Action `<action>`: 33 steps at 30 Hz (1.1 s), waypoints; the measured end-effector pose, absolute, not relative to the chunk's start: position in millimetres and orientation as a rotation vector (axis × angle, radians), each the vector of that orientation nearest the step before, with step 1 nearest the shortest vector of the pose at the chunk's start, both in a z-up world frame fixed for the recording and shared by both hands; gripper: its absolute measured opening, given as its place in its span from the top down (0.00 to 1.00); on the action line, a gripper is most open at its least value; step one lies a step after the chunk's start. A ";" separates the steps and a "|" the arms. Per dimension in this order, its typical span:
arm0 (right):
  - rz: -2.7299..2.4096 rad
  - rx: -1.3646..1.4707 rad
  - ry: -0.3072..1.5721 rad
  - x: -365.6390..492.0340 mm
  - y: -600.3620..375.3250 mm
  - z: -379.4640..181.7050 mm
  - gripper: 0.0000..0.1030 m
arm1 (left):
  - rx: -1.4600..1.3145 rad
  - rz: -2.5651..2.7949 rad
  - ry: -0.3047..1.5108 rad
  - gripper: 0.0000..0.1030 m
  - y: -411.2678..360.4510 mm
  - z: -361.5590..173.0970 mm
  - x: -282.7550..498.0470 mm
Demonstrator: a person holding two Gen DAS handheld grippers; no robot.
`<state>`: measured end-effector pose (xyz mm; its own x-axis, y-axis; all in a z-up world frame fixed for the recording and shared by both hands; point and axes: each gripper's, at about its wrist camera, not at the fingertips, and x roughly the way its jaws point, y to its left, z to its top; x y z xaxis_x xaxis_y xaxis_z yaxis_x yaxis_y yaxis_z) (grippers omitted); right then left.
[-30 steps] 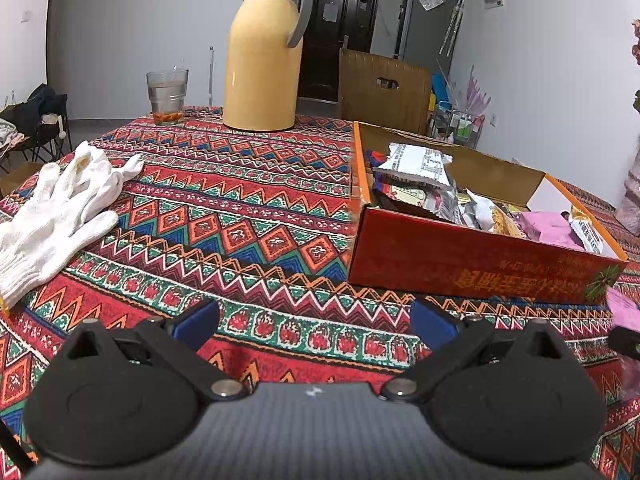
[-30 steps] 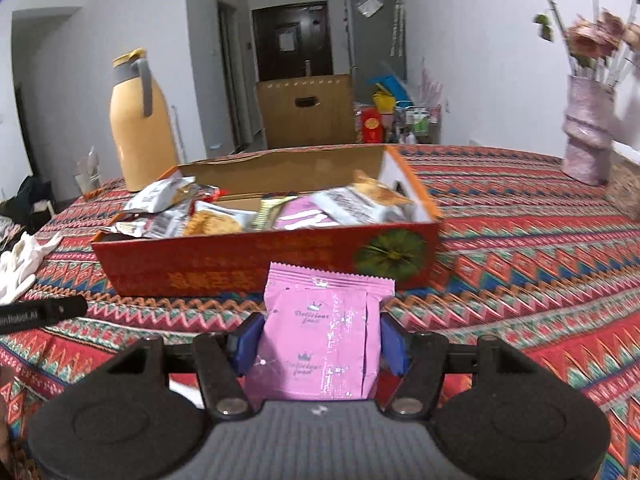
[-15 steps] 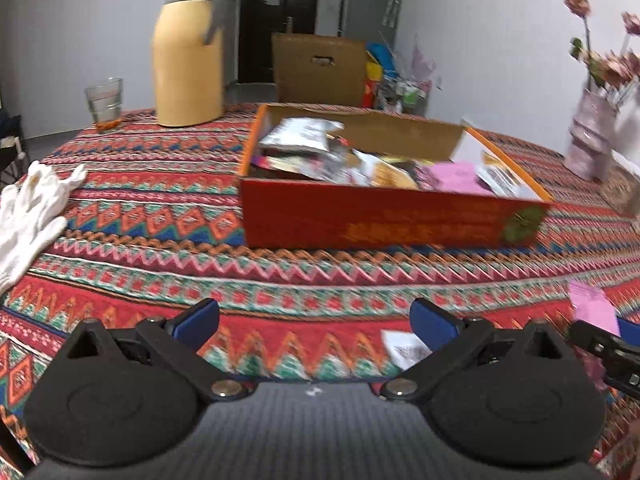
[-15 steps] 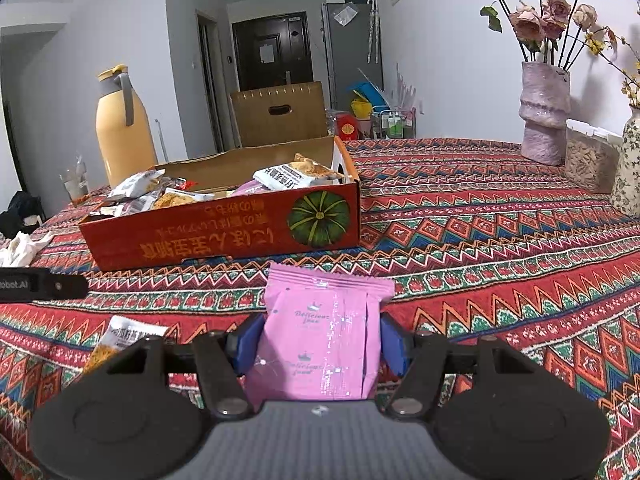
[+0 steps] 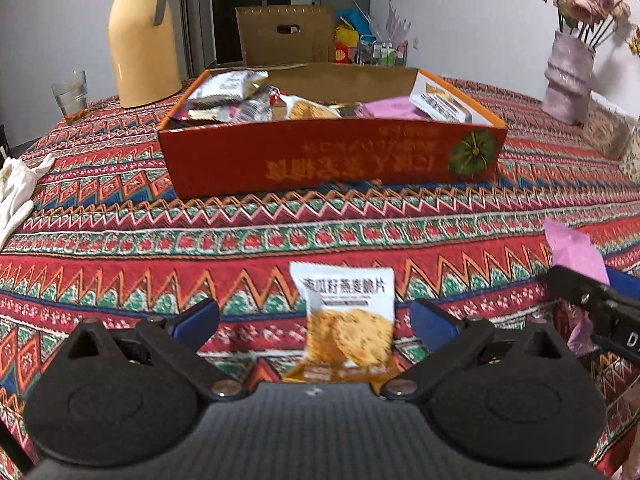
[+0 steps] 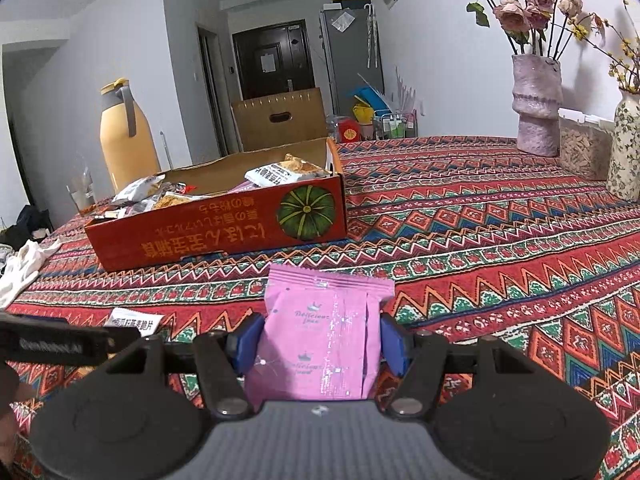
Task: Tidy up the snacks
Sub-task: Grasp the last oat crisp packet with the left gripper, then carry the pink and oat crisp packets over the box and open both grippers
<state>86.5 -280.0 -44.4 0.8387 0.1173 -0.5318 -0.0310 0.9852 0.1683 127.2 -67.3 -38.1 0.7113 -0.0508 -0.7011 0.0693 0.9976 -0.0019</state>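
Right gripper (image 6: 320, 340) clamps a pink snack packet (image 6: 324, 340) upright between its blue pads, pointing slightly down toward the patterned tablecloth (image 6: 480, 240). Script print on the packet reads something like "Delicious" — too faint to confirm. Left gripper (image 5: 316, 320) also tilts down at the table, jaws spread wide, pads not touching anything. A white cookie packet (image 5: 346, 320) lies flat on the cloth between its fingers, nearer the right one; black Chinese characters across the top, cookie photo below.

In the right wrist view the left gripper's black finger sits at the left edge, white lettering on it partly readable, ending in "Robot.AI".

Farther back — red cardboard box (image 5: 332, 156), open top, holding mixed snack packets incl. another pink one. Gold Chinese characters run upside down on its front wall, green pumpkin graphic at the right end. White glove (image 5: 16, 188) lies at the left. Beyond: yellow thermos jug (image 5: 140, 32), drinking glass (image 5: 71, 94), pink vase (image 6: 536, 104) with flowers.
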 end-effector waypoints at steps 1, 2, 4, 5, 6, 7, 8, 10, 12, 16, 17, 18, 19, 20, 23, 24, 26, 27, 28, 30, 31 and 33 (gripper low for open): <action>0.079 0.158 0.570 85.8 -281.1 -44.8 0.41 | 0.030 -0.064 0.779 0.00 -69.4 -39.6 126.6; 0.080 0.160 0.570 85.3 -282.7 -45.3 0.41 | 0.033 -0.061 0.781 0.00 -71.1 -41.0 126.1; 0.081 0.164 0.569 84.4 -284.3 -46.1 0.41 | 0.038 -0.055 0.782 0.00 -73.8 -42.8 125.0; 0.082 0.165 0.569 83.9 -285.1 -46.2 0.41 | 0.041 -0.052 0.781 0.00 -74.6 -43.0 123.7; 0.083 0.168 0.569 83.4 -286.1 -46.6 0.41 | 0.043 -0.051 0.780 0.00 -75.7 -43.6 123.1; 0.084 0.169 0.569 83.1 -286.5 -47.0 0.41 | 0.043 -0.052 0.779 0.00 -75.9 -43.9 122.7; 0.085 0.170 0.569 82.7 -286.8 -47.3 0.41 | 0.043 -0.051 0.780 0.00 -76.1 -44.2 122.1; 0.087 0.169 0.570 81.5 -286.9 -48.1 0.41 | 0.040 -0.054 0.784 0.04 -77.1 -44.9 122.8; 0.088 0.168 0.571 80.9 -286.3 -48.6 0.41 | 0.040 -0.061 0.791 0.14 -77.9 -45.9 122.7; 0.089 0.161 0.570 79.4 -285.2 -48.9 0.41 | 0.044 -0.075 0.786 0.32 -79.8 -46.2 119.6; 0.089 0.159 0.570 79.2 -284.8 -48.7 0.41 | 0.039 -0.081 0.783 0.41 -79.7 -45.6 118.7; 0.089 0.157 0.570 79.2 -284.3 -48.4 0.41 | 0.040 -0.083 0.778 0.46 -79.9 -44.9 117.9; 0.090 0.155 0.569 79.1 -283.8 -48.0 0.41 | 0.038 -0.089 0.776 0.54 -80.0 -44.4 117.4; 0.090 0.155 0.567 78.7 -284.1 -47.8 0.41 | 0.034 -0.091 0.774 0.54 -79.5 -43.9 116.9; 0.092 0.151 0.564 78.2 -283.5 -46.8 0.41 | 0.029 -0.089 0.768 0.55 -78.5 -44.1 116.4; 0.092 0.149 0.564 78.2 -283.0 -46.5 0.41 | 0.027 -0.088 0.766 0.56 -78.3 -44.0 115.9; 0.093 0.146 0.563 78.3 -281.9 -46.2 0.41 | 0.023 -0.088 0.765 0.56 -77.2 -43.7 115.5; 0.093 0.144 0.563 78.5 -281.2 -45.9 0.41 | 0.020 -0.088 0.763 0.56 -76.5 -43.1 114.9; 0.093 0.143 0.563 78.9 -280.8 -45.6 0.41 | 0.019 -0.088 0.761 0.56 -75.9 -42.7 115.0; 0.094 0.139 0.562 79.2 -279.8 -45.4 0.41 | 0.016 -0.086 0.756 0.56 -74.5 -41.5 115.2; 0.095 0.137 0.561 79.6 -279.0 -45.1 0.41 | 0.015 -0.086 0.753 0.56 -73.7 -40.7 115.3; 0.096 0.132 0.558 80.6 -277.7 -43.5 0.41 | 0.012 -0.085 0.745 0.56 -71.9 -38.4 115.7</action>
